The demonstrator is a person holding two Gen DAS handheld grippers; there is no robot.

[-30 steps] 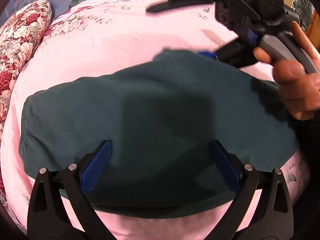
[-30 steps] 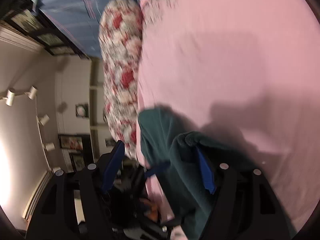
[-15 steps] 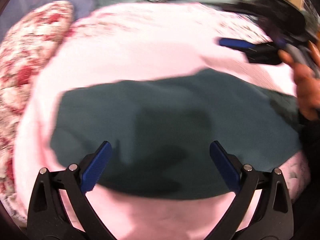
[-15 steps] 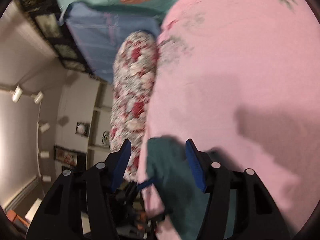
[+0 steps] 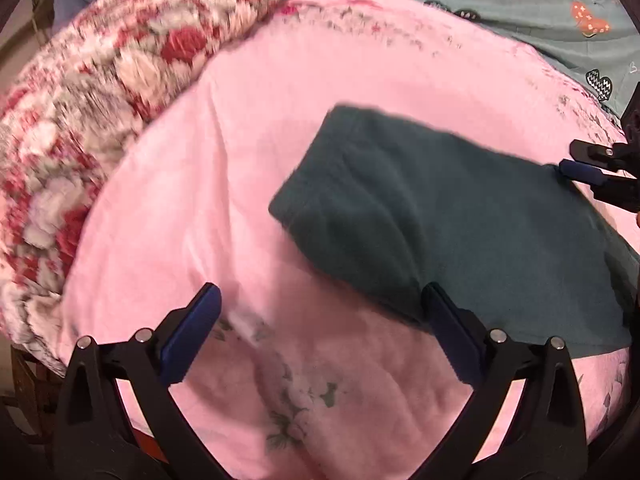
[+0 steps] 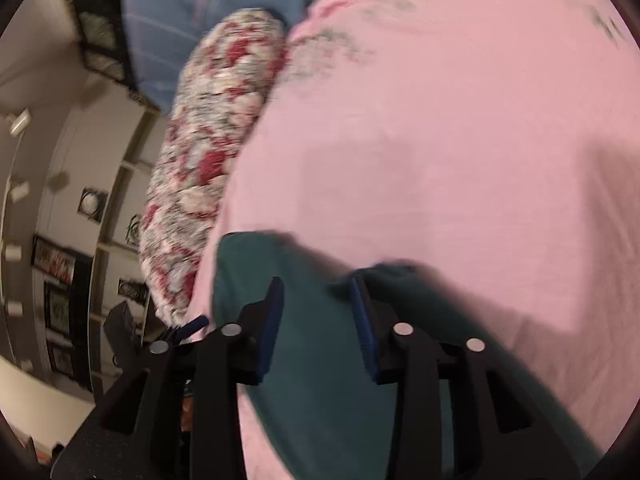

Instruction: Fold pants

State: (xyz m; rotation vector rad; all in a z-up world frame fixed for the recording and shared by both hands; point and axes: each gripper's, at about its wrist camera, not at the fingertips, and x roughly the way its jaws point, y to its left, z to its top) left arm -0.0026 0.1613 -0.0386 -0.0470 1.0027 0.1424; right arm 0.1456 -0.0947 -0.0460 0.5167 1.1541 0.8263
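Your dark green pants (image 5: 448,216) lie folded on the pink bedspread (image 5: 248,168), toward the right side of the left wrist view. They sit ahead and to the right of your left gripper (image 5: 320,336). The near edge of the fabric runs just behind that gripper's right finger (image 5: 452,332), while its left finger (image 5: 192,332) is over bare pink cover. Whether the right finger touches the cloth, you cannot tell from here.

Your left gripper's jaws stand wide apart and nothing is pinched between them.

At the far right edge of the same view, your right gripper (image 5: 580,170) reaches in at the far corner of the pants, its blue pad against or just above the fabric edge.

In the right wrist view, the pants (image 6: 312,380) fill the space directly under and between the fingers of your right gripper (image 6: 318,322). A raised fold of the cloth bunches against the outer side of the right pad (image 6: 362,332). The jaws have just been closing and now stand partly closed, with green fabric showing between them. The picture is blurred and the pads do not visibly press on the cloth, so the gap reads as loose rather than clamped.

The red floral pillow (image 5: 100,92) lies along the left edge of the bedspread, well apart from the pants.
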